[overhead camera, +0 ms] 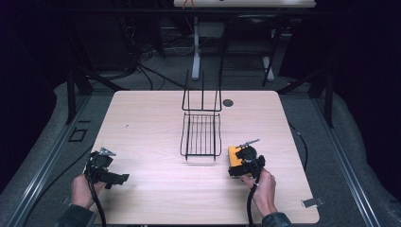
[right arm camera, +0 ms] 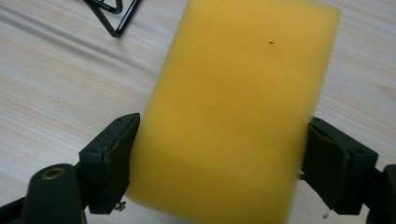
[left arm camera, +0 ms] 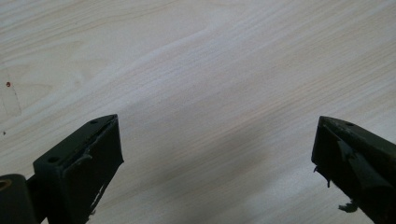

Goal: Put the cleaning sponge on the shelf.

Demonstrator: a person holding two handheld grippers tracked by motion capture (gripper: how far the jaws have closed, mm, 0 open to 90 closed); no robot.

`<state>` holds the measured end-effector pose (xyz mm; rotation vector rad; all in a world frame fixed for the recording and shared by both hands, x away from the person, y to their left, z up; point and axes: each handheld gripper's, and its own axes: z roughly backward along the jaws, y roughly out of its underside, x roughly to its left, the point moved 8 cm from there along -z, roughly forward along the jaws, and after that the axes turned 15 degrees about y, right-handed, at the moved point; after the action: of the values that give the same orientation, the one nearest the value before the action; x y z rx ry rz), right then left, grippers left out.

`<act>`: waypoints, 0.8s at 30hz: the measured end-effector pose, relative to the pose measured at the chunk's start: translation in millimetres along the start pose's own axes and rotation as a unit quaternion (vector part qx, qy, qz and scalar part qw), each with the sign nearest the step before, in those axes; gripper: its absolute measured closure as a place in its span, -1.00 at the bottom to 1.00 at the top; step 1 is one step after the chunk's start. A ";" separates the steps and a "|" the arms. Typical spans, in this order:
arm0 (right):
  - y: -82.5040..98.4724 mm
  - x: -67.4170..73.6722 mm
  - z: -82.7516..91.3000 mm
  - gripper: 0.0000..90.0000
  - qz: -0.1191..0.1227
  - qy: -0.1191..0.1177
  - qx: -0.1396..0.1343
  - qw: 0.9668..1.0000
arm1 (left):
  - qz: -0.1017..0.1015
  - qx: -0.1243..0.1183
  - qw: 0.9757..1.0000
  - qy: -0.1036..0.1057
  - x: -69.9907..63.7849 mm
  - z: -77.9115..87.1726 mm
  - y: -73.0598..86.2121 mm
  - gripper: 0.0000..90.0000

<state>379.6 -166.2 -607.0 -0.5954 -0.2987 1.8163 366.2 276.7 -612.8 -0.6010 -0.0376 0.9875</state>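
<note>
A yellow sponge [right arm camera: 233, 93] lies flat on the light wooden table [overhead camera: 142, 123], just right of a black wire rack [overhead camera: 201, 135]. My right gripper [right arm camera: 223, 127] has a jaw pressed against each long side of it, so it is shut on the sponge [overhead camera: 232, 154]. From above, the right gripper [overhead camera: 242, 160] sits over the sponge near the rack's front right corner. My left gripper [overhead camera: 101, 163] rests at the table's front left. Its jaws stand wide apart over bare wood in the left gripper view [left arm camera: 215, 126], with nothing between them.
The wire rack has an upright back and stands mid-table; a corner of it [right arm camera: 112, 14] lies just beyond the sponge. A dark round grommet [overhead camera: 228, 102] sits behind it. A small metal clip [overhead camera: 313, 202] lies at the front right corner. Table legs and cables stand beyond the far edge.
</note>
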 end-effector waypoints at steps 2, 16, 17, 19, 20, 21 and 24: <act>-0.6 -0.3 0.2 -0.60 0.001 0.000 -0.004 1.000 | -0.003 0.001 1.000 -0.002 0.3 -0.3 0.1 -0.96; -5.0 -5.9 11.0 -0.59 0.006 0.003 -0.014 1.000 | -0.004 0.003 1.000 0.002 0.2 0.0 0.3 -0.96; -5.5 -6.3 11.2 -0.59 0.006 0.004 -0.017 1.000 | -0.003 0.003 1.000 0.002 0.3 -0.1 0.4 -0.96; -5.8 -7.1 12.3 -0.59 0.007 0.004 -0.017 1.000 | -0.004 0.003 1.000 0.002 0.5 -0.2 0.4 -0.96; -6.4 -7.2 12.3 -0.59 0.006 0.004 -0.020 1.000 | -0.004 0.004 1.000 0.003 0.4 -0.2 0.5 -0.96; -6.4 -7.2 12.3 -0.59 0.006 0.004 -0.020 1.000 | -0.004 0.004 1.000 0.003 0.4 -0.2 0.5 -0.96; -6.6 -7.9 14.3 -0.58 0.010 0.005 -0.018 1.000 | -0.001 -0.003 1.000 0.012 -0.6 0.2 -0.2 -0.98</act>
<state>379.2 -170.2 -589.9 -0.6350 -0.3205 1.8297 366.0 276.3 -612.5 -0.6173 -0.0197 0.9782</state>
